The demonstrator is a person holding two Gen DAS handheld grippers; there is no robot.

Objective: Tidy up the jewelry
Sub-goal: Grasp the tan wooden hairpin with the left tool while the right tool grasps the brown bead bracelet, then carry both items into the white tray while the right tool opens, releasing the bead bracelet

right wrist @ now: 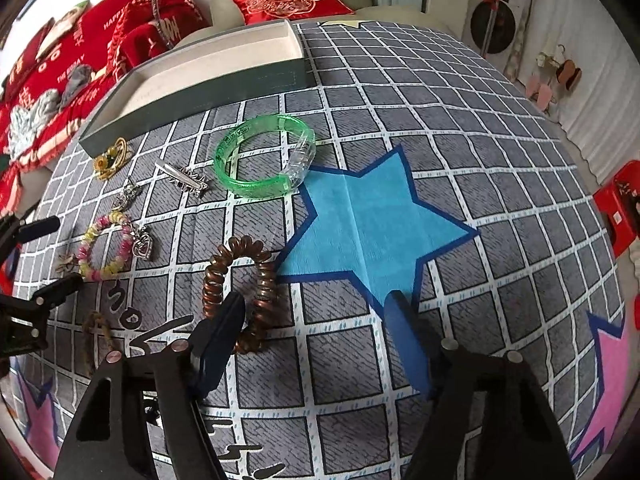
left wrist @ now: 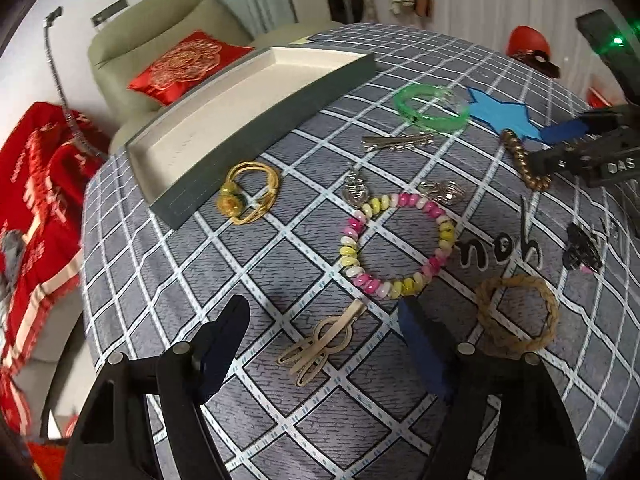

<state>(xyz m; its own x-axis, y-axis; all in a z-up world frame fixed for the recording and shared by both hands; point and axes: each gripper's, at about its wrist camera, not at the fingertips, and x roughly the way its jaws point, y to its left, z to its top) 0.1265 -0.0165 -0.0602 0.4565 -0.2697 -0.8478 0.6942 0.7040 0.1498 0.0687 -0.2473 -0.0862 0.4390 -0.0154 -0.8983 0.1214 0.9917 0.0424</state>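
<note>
I see the grey box [right wrist: 192,92] at the checked cloth's [right wrist: 400,92] far edge. The green bangle [right wrist: 264,156], beaded bracelet [left wrist: 396,246], and brown coil tie [right wrist: 240,280] lie scattered. My left gripper [left wrist: 326,330] hovers wide over a beige clip [left wrist: 320,340]; my right gripper [right wrist: 316,320] gapes beside the coil.

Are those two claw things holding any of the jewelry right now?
No. Both the left gripper and right gripper have open jaws with nothing between them.

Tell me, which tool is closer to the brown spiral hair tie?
Right. The right tool is open just above the brown spiral hair tie, one finger overlapping it. The left tool hovers over a clip, farther away.
</note>
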